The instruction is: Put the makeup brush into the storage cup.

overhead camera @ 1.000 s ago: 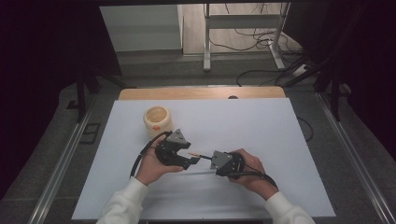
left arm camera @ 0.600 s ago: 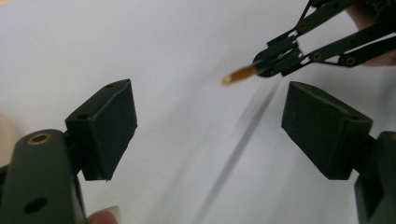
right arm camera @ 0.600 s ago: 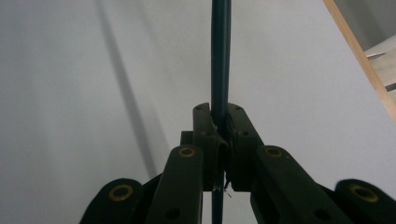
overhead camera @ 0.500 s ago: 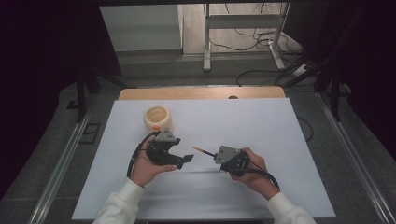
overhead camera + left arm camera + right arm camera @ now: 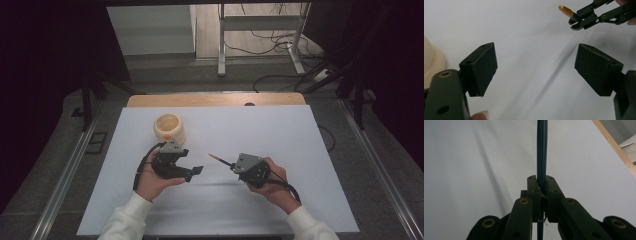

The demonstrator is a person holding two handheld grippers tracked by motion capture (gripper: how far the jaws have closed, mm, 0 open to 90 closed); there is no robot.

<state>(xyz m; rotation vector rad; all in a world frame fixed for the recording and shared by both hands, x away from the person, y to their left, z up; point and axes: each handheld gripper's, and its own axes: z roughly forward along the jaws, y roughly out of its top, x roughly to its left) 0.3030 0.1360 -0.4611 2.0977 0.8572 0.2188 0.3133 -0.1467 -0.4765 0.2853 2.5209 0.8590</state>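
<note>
Right gripper [image 5: 231, 164]: jaws clamped on a dark-shafted pencil [image 5: 220, 159], held near its rear; in the right gripper view the shaft [image 5: 541, 150] runs straight out between the closed pads, so the long axis follows the gripper's own line; in the high view it lies almost level above the white table [image 5: 280, 135], its orange tip aimed toward the person's left and slightly away.

Left gripper [image 5: 196, 171]: jaws have just been opening and now stand wide, nothing between them; its own view shows bare table between the pads [image 5: 482, 67] and the pencil tip [image 5: 565, 10] ahead, apart from them.

Beyond the left hand stands a cream cup [image 5: 169, 128], upright, mouth open, just behind that gripper. Judgement: the pencil tip points roughly cupward; the cup lies left of and beyond it; the right hand carries the load though the left is nearer the cup.
</note>
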